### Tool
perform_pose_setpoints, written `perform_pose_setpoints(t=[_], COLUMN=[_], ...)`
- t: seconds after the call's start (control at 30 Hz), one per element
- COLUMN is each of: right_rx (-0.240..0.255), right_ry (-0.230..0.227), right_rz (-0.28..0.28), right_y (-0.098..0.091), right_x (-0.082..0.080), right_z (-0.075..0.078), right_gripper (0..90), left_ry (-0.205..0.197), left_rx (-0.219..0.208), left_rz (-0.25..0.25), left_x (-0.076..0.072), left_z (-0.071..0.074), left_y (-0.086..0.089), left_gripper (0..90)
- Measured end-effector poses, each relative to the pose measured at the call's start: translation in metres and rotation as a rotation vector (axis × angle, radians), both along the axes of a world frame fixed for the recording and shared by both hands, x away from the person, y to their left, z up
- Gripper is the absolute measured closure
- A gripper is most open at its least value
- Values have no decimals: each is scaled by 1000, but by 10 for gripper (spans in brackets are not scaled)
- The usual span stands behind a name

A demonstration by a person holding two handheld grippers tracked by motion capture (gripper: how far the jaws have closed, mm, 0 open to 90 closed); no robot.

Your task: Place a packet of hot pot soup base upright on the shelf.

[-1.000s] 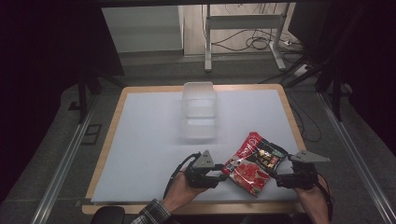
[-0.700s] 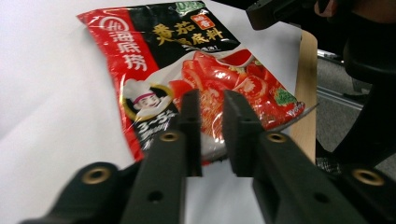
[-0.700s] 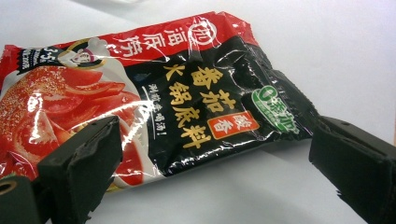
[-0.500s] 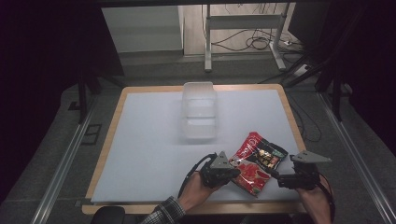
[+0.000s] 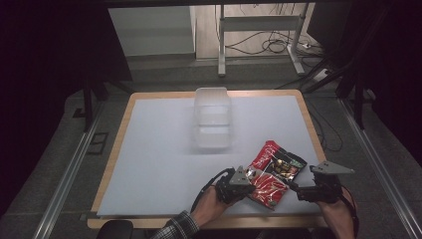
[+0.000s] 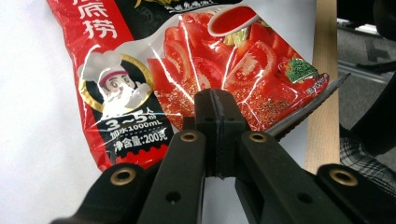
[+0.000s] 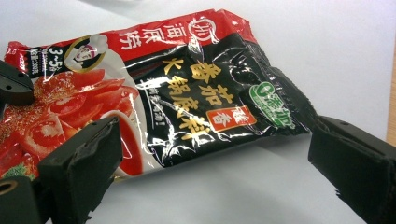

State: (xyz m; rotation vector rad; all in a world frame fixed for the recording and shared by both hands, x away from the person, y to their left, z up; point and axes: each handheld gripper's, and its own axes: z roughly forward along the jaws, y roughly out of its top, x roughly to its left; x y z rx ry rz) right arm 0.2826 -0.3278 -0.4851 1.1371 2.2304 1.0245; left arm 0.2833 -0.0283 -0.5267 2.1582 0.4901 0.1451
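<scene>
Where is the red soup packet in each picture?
High view: the packet lies near the table's front edge, right of middle, between the two grippers.
Left gripper view: it fills the top and middle, just beyond the shut jaws.
Right gripper view: it lies across the middle, between the open jaws.
Shared landmark: the cartoon chef badge.

Wood-edged table (image 5: 117, 164) with white top, clear plastic container (image 5: 213, 118) at far centre, red-and-black sauce packet (image 5: 272, 172) lying flat at near right
</scene>
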Motion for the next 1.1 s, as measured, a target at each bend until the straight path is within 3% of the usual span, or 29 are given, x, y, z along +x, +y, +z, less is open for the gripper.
perform_pose_setpoints(t=[0.23,0.4,0.53,0.97,1.07,1.1], right_rx=[29,100,133,210,236,233], right_ry=[-4,-12,-2,96,116,120], right_rz=[-30,14,64,196,213,214], right_y=[-15,-14,-6,36,40,45], right_x=[-6,-15,-16,5,9,13], right_z=[8,17,18,25,25,26], right_gripper=[33,27,9,32,44,105], left_ry=[-12,-2,-13,-2,-4,-6], left_rx=[15,17,38,13,14,18], left_rz=[-4,-11,-24,-17,-17,-21], left_x=[-7,-9,-9,-11,-12,-12], left_z=[-4,-7,-7,-10,-11,-11], left_y=[3,6,7,7,7,7], left_gripper=[900,900,900,900,900,900])
